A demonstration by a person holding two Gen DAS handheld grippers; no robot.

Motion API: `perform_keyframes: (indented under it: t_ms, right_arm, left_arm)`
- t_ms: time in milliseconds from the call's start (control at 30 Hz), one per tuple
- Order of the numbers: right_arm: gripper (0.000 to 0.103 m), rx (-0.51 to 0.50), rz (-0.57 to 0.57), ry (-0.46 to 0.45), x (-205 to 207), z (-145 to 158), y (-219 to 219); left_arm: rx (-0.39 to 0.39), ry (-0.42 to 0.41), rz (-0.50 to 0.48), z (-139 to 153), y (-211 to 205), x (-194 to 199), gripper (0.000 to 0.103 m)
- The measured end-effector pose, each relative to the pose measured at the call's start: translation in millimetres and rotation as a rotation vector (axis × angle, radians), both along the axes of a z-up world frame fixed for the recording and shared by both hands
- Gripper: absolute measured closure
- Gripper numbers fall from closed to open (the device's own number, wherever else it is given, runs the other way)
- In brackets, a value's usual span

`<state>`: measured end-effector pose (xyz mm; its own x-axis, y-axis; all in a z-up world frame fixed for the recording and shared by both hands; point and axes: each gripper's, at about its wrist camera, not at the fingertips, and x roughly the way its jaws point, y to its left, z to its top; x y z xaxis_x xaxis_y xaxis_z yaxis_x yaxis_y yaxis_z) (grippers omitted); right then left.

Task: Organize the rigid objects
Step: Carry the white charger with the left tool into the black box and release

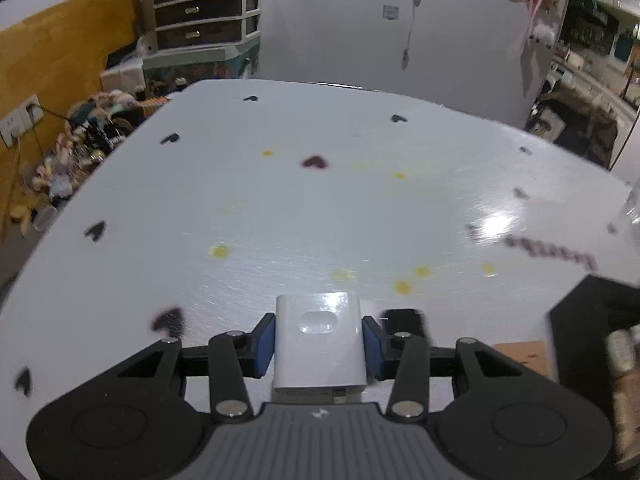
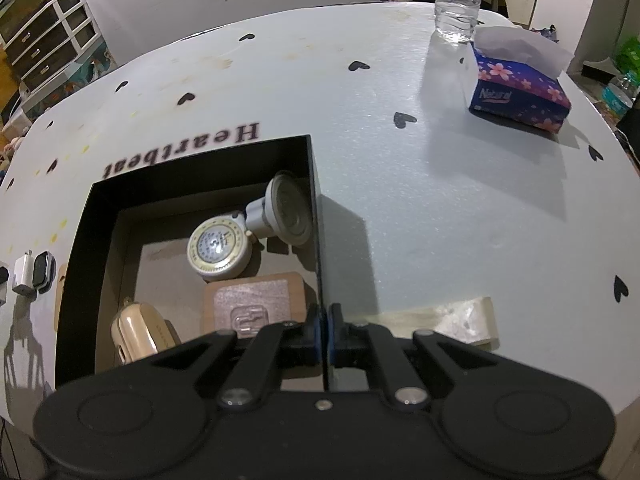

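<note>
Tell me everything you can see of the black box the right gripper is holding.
The black box is an open-topped rectangular tray, matte black outside with a brown cardboard-looking inside. It sits flat on the white heart-printed table. The right gripper is shut on its thin right wall near the front corner, one pad inside and one outside. Inside lie a round cream dial piece, a grey suction-cup mount, a tan rectangular block and a cream charger-like item.

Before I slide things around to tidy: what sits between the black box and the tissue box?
Only bare table between black box and tissue box, per the right wrist view.
</note>
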<state>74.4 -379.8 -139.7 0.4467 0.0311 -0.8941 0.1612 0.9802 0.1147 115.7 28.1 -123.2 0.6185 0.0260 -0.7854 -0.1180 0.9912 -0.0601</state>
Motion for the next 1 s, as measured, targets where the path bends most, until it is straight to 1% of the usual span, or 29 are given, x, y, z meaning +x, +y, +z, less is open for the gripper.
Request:
perform_keyframes:
  t_ms: [67,200,267,367,467,667,800,933,1000]
  right_arm:
    - [0.099,0.000,0.002,0.000,0,0,0]
    - [0.099,-0.002,0.007,0.000,0,0,0]
    - [0.099,-0.001,0.007,0.000,0,0,0]
    - [0.099,-0.002,0.009,0.000,0,1,0]
    - [0.099,-0.001,0.009,-0.001,0,1,0]
    - [0.099,-0.001,0.009,0.000,0,1,0]
    - [0.099,-0.001,0.009,0.000,0,1,0]
    - [0.099,-0.001,0.009,0.000,0,1,0]
    - [0.099,-0.001,0.009,0.000,0,1,0]
  left_arm:
    - [-0.036,-0.008,-0.018,7,-9,-3,0.057]
    - [-0.079,-0.033,-0.092,25,-37,-6,0.057]
    - [-0.108,-0.042,-0.138,34,-55,-8,0.057]
    - [-0.129,-0.051,-0.215,44,-84,-8,0.057]
    - [-0.155,-0.037,-0.282,48,-115,-5,0.057]
    - [-0.199,0.008,-0.378,45,-166,4,0.057]
    - [-0.206,0.058,-0.385,38,-193,18,0.057]
    - [-0.185,0.120,-0.325,22,-216,34,0.057]
    - [-0.150,0.139,-0.299,13,-225,39,0.057]
